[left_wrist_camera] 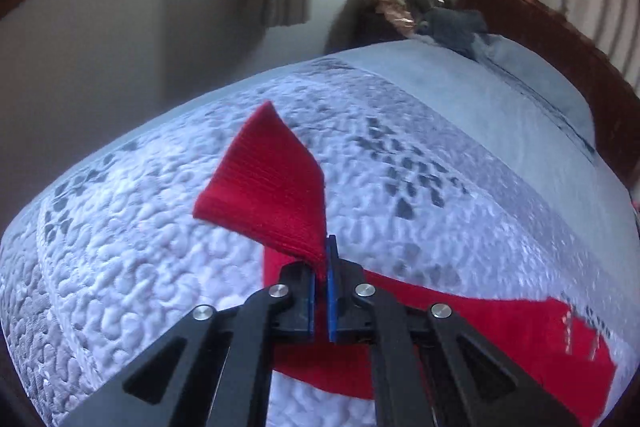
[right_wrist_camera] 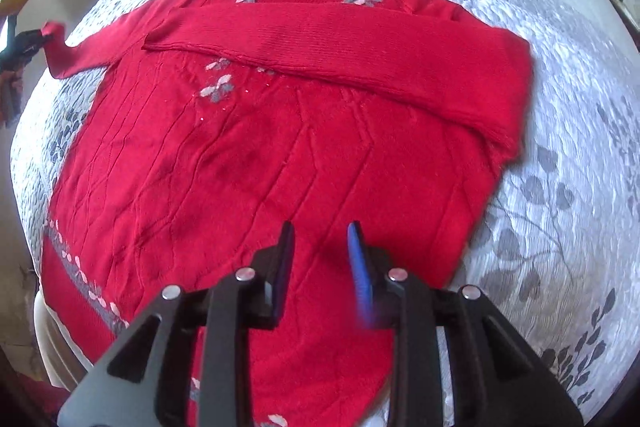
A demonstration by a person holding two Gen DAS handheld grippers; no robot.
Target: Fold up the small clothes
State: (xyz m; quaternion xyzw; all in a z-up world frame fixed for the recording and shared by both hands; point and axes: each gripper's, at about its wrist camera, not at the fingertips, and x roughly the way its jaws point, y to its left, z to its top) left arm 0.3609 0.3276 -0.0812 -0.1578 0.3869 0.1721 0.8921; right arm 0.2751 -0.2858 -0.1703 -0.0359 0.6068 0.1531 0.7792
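The left gripper (left_wrist_camera: 322, 259) is clamped on the cuff of the red sweater's (right_wrist_camera: 256, 163) free sleeve (left_wrist_camera: 264, 183), lifted off the quilted bedspread (left_wrist_camera: 120, 247). The right gripper (right_wrist_camera: 320, 247) hovers, fingers apart and empty, over the sweater's body. Farther off, the other sleeve (right_wrist_camera: 340, 47) already lies folded across the chest. The held sleeve stretches out sideways from the body, so the left hand is likely the one to carry it across.

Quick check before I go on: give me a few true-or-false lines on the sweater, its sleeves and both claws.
1. The left claw is shut on a sleeve cuff. True.
2. The right claw grips the hem. False: its jaws stand apart over the red sweater, holding nothing.
3. One sleeve lies folded across the chest. True.
4. The sweater lies on a bare wooden table. False: it lies on a quilted bedspread.
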